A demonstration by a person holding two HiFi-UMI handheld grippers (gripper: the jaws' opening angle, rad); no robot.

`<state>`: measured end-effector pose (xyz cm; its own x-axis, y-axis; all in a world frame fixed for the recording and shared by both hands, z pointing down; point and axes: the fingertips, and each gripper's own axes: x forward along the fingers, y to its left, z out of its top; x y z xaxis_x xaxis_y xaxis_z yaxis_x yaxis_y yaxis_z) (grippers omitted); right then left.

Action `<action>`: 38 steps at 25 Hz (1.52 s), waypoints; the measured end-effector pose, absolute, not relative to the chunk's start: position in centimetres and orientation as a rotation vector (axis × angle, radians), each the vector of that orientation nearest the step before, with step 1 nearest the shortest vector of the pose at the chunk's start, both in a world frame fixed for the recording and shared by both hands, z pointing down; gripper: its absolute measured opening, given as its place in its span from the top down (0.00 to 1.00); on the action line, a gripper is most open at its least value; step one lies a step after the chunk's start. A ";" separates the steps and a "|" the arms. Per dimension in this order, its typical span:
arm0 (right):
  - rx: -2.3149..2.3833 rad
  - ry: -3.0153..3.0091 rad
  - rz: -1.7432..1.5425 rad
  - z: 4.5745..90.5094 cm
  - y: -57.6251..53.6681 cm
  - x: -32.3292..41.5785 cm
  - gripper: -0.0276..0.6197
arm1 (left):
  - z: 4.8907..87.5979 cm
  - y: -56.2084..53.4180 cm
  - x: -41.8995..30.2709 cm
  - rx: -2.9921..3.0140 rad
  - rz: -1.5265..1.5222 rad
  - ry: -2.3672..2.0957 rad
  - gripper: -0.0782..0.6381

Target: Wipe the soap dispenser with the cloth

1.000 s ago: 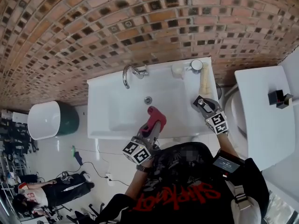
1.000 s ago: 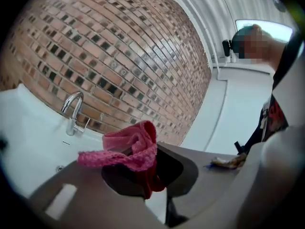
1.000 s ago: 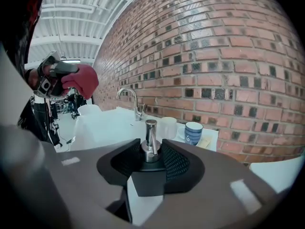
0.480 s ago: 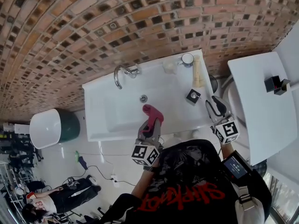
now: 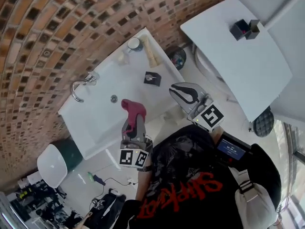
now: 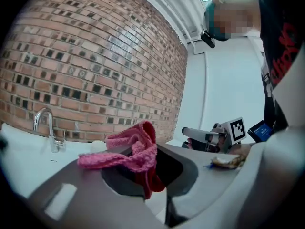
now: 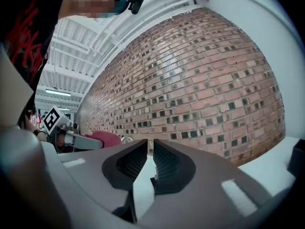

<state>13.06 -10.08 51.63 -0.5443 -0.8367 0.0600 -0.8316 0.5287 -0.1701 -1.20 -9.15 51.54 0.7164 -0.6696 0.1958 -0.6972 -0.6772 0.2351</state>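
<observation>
Left gripper (image 5: 132,122): jaws clamped on the pink cloth (image 5: 134,108), which bunches over the tips and hides the pads – held over the white sink (image 5: 93,125). Right gripper (image 7: 148,149): jaws have just been closing, now a narrow slit apart, nothing between them. Soap dispenser (image 5: 152,77): stands on the sink rim, apart from both grippers – from above only its dark square top shows, pump detail indistinct
</observation>
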 end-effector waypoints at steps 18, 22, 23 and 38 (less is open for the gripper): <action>-1.459 2.679 -0.226 50.1 0.9 12.5 0.96 | 51.3 1.4 0.7 2.687 0.132 -0.947 0.83; -1.461 2.685 -0.150 48.6 5.7 7.6 0.96 | 51.9 6.1 -4.7 2.658 0.099 -0.996 0.83; -1.473 2.686 -0.139 48.7 7.4 6.4 0.96 | 52.6 7.6 -6.1 2.644 0.090 -0.993 0.83; -1.761 2.639 -0.122 47.7 24.1 5.0 0.96 | 55.7 21.2 -10.3 2.696 0.089 -0.845 0.83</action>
